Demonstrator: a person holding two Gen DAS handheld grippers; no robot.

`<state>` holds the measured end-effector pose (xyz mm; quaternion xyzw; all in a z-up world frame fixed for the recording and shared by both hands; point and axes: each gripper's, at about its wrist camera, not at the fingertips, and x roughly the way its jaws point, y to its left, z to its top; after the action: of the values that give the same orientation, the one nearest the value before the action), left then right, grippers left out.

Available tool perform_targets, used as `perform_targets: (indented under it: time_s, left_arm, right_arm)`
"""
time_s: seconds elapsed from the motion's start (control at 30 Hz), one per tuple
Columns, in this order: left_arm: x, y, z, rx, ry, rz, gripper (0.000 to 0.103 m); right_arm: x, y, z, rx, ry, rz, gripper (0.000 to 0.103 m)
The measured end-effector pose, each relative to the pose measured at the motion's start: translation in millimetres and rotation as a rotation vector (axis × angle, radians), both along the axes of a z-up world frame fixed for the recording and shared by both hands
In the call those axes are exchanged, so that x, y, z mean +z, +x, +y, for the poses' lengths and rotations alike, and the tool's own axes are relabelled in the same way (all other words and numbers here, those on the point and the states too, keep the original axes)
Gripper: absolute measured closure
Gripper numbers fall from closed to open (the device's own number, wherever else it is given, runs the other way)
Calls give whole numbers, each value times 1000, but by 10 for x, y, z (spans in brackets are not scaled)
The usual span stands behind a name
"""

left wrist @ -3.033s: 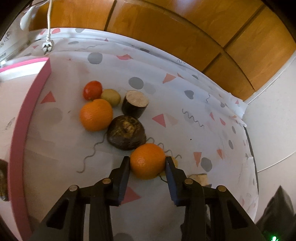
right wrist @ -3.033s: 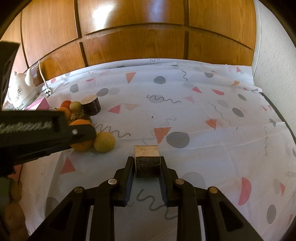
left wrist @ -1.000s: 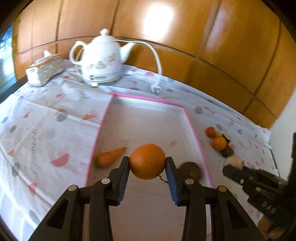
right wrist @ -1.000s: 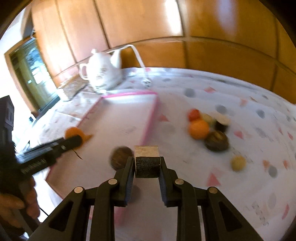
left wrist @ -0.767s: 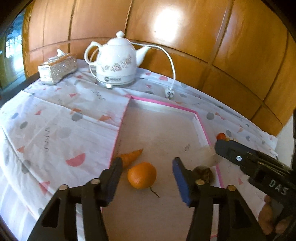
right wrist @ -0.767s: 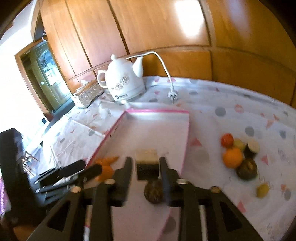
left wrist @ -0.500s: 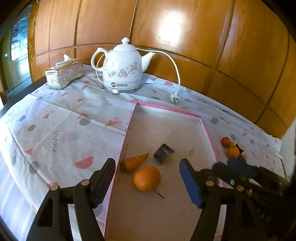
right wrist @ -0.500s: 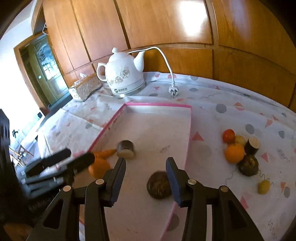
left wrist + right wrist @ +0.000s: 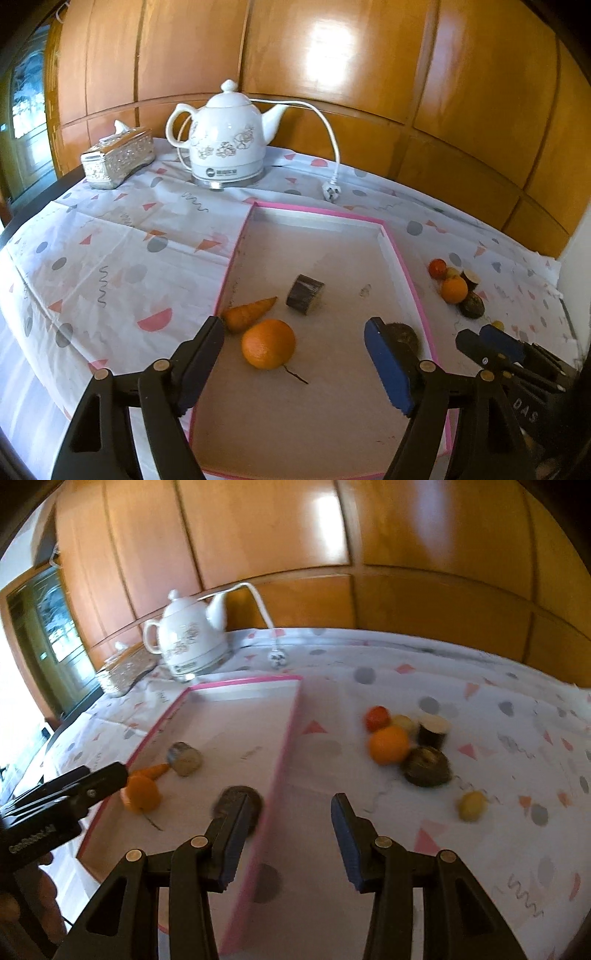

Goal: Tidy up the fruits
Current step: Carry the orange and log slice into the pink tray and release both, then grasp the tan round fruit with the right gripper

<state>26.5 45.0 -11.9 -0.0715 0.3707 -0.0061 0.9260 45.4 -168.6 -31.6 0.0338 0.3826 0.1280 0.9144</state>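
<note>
Left gripper (image 9: 293,360) and right gripper (image 9: 286,825) both spread, holding nothing. Kettle (image 9: 225,147) and tissue box (image 9: 118,157) behind pink tray (image 9: 404,258).

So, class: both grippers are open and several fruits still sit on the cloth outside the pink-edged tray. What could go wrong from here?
1. The orange in the tray lies loose beside the carrot; being round, it might roll if bumped.
2. The right gripper straddles the tray's raised edge and may clip it.
3. The remaining fruits sit tightly clustered, so grabbing one could knock its neighbours away.
</note>
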Motion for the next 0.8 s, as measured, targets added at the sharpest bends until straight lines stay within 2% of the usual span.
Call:
perform_targets:
  time_s: [0.23, 0.53, 0.8]
  left_arm:
    - [-18, -36, -155, -61, -2, 0, 24]
    - [-57, -59, -406, -177, -26, 20, 24]
    - [-67, -74, -566, -245, -43, 26, 24]
  right_arm:
    - [-104, -103, -389, -99, -5, 13, 57]
    - [-331, -210, -1007, -260, 0, 75, 57]
    - [-406, 13, -1236, -308, -1, 97, 57]
